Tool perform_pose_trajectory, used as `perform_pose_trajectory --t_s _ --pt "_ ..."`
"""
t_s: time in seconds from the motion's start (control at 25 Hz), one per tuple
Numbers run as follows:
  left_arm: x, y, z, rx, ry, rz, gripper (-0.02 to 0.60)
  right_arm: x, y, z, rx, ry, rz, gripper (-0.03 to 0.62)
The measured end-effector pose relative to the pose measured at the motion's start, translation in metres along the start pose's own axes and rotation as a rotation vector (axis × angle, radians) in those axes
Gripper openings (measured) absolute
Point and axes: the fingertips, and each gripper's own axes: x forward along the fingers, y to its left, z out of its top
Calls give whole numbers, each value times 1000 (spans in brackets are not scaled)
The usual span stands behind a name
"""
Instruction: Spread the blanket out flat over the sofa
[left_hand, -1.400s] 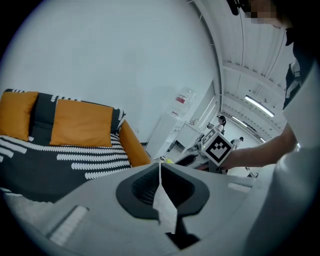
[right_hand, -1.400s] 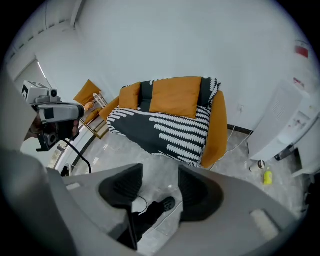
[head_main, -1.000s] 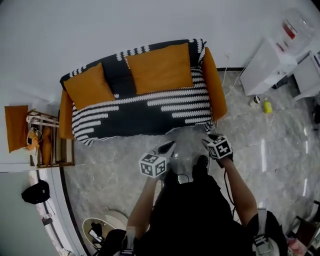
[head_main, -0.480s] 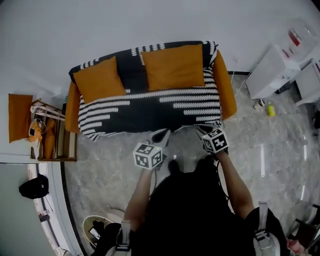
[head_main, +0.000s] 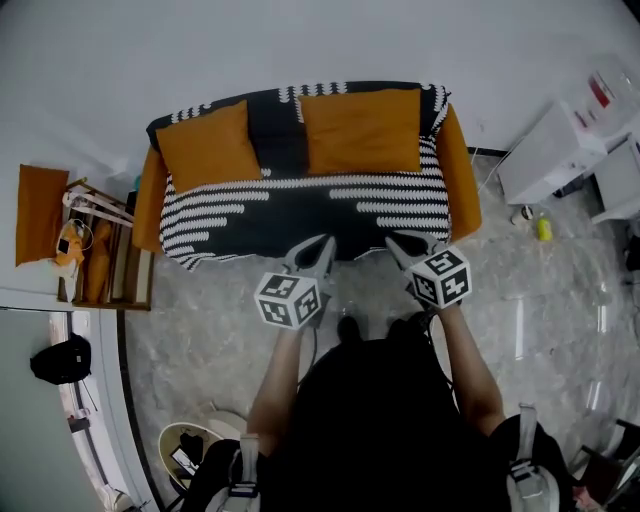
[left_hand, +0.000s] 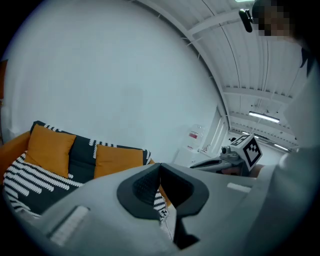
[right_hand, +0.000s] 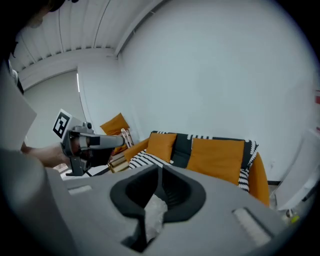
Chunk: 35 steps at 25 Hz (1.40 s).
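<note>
Sofa (head_main: 461, 170) looms larger and nearer in the head view than a second ago, because the person has stepped up to its front. The blanket (head_main: 300, 215), black with white stripes, lies across the seat and up the backrest. Its lower hem hangs at the front edge of the seat, and two orange cushions (head_main: 208, 148) rest on it against the back.

Both tools have come forward with the person. The left gripper (head_main: 322, 245) and the right gripper (head_main: 397, 245) now reach the front hem, where bare floor lay between them and the sofa before. The left gripper is clenched on nothing, and only distant blanket and floor show past its tips. The right gripper's jaws are closing and almost together, and no cloth is caught between them.

The blanket looks mostly spread already, so this approach probably sets up a tug or smoothing along the front hem. Neither tool has hold of the fabric yet.
</note>
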Motion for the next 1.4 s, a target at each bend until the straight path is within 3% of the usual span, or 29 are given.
perform_pose_trajectory --t_s 0.08,0.24,0.48,0.76,1.4 --pt "-1 -1 7 1 -8 -3 11 -4 8 16 -5 -37 12 3" --pt "-1 -2 16 30 -8 -3 11 -8 14 39 45 -110 19 3" --pt "-1 -6 23 69 -2 -4 11 -9 27 48 116 -154 107 2" --pt "1 -12 22 81 5 -17 11 -10 37 44 -25 -133 80 2" --pt "1 -24 13 84 21 -34 11 -15 42 41 -62 -127 77 2"
